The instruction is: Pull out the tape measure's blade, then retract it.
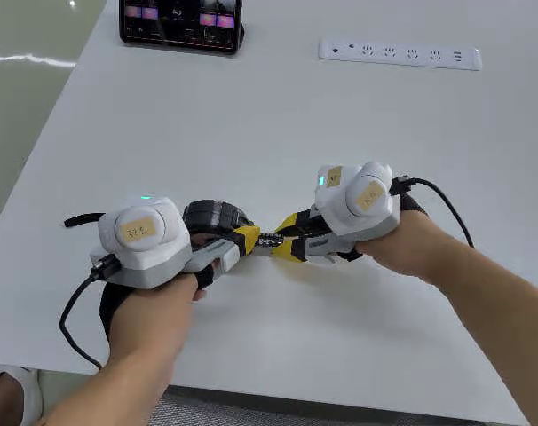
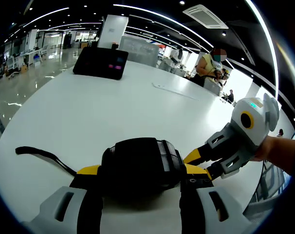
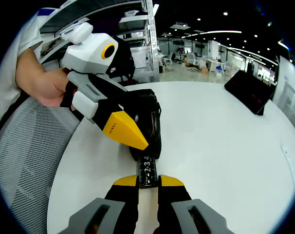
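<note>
Head view shows your left tool (image 1: 241, 241) clamped on the black tape measure (image 1: 214, 216), which sits on the white desk (image 1: 251, 133). Your right tool (image 1: 288, 240) pinches its blade (image 3: 147, 168), a short numbered length showing between the two tools

The tabletop (image 1: 251, 124) is showing a smooth white surface with a faint sheen. The tape measure (image 2: 140, 163) is looking like matt black plastic, its blade (image 3: 147, 169) smooth and printed. The right gripper (image 3: 148, 183) is wearing glossy white plastic shells and matt yellow jaw tips. A chair (image 3: 26, 161) is showing grey woven mesh.
</note>
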Demonstrator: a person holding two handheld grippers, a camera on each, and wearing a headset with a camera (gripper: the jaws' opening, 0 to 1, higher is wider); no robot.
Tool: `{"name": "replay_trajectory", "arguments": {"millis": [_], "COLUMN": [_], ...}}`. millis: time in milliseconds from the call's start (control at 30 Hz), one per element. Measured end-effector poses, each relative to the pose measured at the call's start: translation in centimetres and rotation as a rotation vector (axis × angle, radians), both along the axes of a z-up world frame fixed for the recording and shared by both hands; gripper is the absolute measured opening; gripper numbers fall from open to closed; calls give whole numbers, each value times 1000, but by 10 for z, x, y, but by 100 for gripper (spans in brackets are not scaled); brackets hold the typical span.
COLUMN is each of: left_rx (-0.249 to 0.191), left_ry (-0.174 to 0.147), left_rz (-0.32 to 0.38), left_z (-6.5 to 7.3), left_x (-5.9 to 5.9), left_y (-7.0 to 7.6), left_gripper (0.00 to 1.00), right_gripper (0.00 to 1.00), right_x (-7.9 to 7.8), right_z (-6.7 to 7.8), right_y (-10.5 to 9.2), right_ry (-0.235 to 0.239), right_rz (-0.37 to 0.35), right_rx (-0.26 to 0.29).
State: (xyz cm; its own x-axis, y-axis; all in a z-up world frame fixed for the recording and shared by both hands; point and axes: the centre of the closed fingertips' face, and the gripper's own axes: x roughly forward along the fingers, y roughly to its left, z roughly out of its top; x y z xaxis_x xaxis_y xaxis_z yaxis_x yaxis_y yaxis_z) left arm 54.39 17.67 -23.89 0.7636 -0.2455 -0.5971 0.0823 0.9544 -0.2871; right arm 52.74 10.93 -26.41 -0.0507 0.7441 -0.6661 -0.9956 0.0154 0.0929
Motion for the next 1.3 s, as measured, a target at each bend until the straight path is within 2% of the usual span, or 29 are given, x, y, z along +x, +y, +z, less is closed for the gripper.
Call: {"name": "replay_trajectory", "arguments": {"millis": [400,1300], "left_rx": [8,4], "left_ry": [-3,-5], "left_rz": [0,3], "left_z": [-1,1], "left_x": [2,0], "left_y": [2,0], "left_gripper": [60,60], "right_gripper": [11,11], "right_x": [0,-1], "right_z": [-1,0], "right_y": [11,23], "right_ry": [-2,-12], "right_rz": [13,24], "right_rx": [13,26]}}
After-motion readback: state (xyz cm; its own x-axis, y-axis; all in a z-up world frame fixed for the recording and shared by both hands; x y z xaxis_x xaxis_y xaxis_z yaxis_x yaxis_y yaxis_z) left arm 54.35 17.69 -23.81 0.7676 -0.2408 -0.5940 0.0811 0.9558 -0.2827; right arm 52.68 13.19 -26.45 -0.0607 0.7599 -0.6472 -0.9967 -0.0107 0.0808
